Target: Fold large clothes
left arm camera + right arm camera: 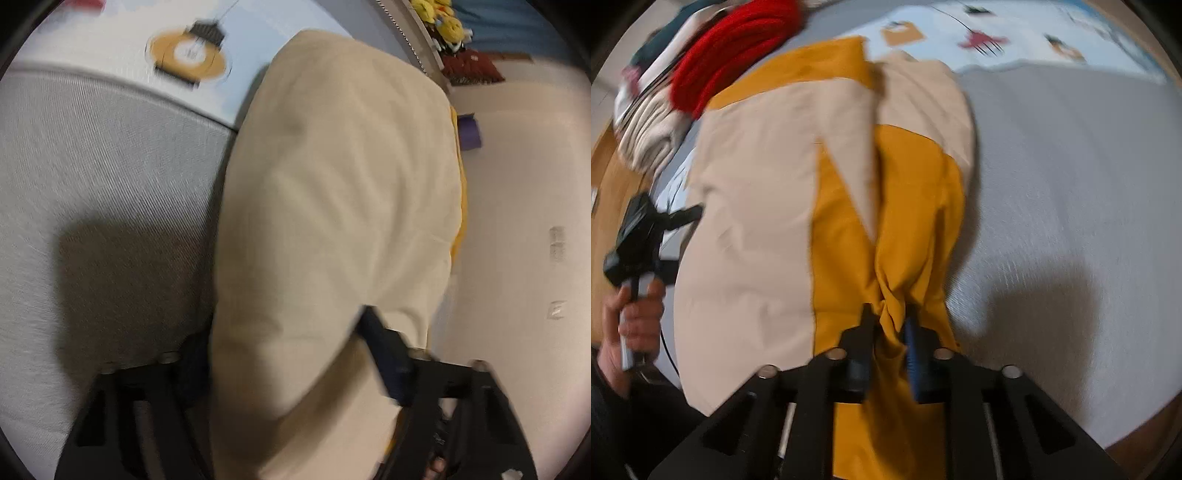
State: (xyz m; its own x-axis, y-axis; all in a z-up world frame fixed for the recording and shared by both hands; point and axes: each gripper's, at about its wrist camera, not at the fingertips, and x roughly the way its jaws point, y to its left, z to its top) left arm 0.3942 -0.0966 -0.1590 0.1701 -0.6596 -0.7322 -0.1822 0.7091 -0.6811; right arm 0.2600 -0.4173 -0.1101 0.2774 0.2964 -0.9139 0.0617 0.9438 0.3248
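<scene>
A large beige and mustard-yellow garment (768, 192) hangs lifted over a grey textured bed cover (1071, 184). My right gripper (888, 325) is shut on a bunched yellow fold of it. In the left wrist view the beige cloth (332, 203) fills the middle and drapes over my left gripper (295, 354); one dark finger (384, 347) presses against the cloth, the other is hidden beneath it. The left gripper also shows in the right wrist view (690, 214), held by a hand at the garment's left edge.
A pile of clothes with a red knit (735, 48) and a cream knit (650, 125) lies at the far left. A light blue sheet with lantern prints (188, 55) covers the far side. Yellow toys (443, 18) sit by the wall.
</scene>
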